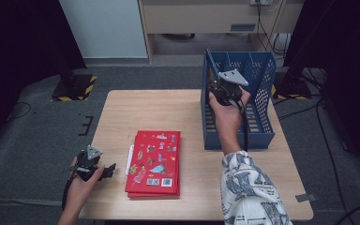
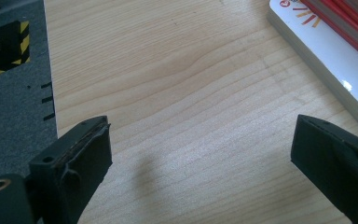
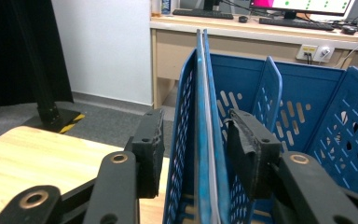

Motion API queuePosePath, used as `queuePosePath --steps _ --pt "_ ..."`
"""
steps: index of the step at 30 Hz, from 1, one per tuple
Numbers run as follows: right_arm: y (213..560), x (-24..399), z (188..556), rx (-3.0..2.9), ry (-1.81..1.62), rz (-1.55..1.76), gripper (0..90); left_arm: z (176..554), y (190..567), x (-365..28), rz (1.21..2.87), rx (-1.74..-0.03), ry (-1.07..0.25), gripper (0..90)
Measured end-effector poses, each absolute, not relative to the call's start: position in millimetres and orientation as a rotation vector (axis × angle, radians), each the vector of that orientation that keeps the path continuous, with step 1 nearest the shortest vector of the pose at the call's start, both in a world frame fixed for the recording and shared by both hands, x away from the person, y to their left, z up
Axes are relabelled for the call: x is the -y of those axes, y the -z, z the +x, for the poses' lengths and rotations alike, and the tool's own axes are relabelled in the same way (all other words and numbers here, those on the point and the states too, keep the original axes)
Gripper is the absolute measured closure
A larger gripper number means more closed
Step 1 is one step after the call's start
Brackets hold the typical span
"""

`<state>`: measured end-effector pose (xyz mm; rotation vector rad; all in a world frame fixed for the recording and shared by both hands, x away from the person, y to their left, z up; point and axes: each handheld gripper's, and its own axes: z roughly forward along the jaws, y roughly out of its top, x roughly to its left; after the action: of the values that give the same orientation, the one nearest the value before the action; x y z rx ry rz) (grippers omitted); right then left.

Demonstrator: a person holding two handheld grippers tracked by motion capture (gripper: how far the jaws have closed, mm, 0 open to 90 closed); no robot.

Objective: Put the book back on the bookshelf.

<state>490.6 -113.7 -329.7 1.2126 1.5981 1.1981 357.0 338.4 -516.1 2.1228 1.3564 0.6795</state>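
Grey carpet surrounds a pale wooden desk (image 1: 122, 112), with a white wall panel and a light cabinet at the far end of the room. On the desk's far right side stands a blue file rack (image 1: 262, 79) with perforated walls and upright dividers. Near the front lies a stack of red books (image 1: 153, 164), the top cover dotted with small pictures, a white-edged one showing beneath.

The right hand-held gripper (image 3: 193, 154) is raised at the rack's left end. Its jaws straddle the rack's left wall and a thin blue book (image 3: 206, 121) standing upright just inside that wall; both pads stand a little off, so nothing is pinched. No earlier look is at hand to compare.

The left hand-held gripper (image 2: 200, 154) rests low at the desk's front left corner, just left of the red stack, its jaws spread wide over bare wood with nothing between them
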Motion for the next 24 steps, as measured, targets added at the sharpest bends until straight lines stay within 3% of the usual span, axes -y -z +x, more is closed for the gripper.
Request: queuePosePath --steps 12,24 --pt "337.0 122.4 471.9 -1.661 -1.213 1.199 48.2 356.8 516.2 -338.2 2.124 -1.356 -0.677 4.2" --pt "350.1 124.2 457.1 -1.703 -1.198 1.176 54.5 356.9 516.2 -338.9 2.121 -1.359 -0.679 4.3"
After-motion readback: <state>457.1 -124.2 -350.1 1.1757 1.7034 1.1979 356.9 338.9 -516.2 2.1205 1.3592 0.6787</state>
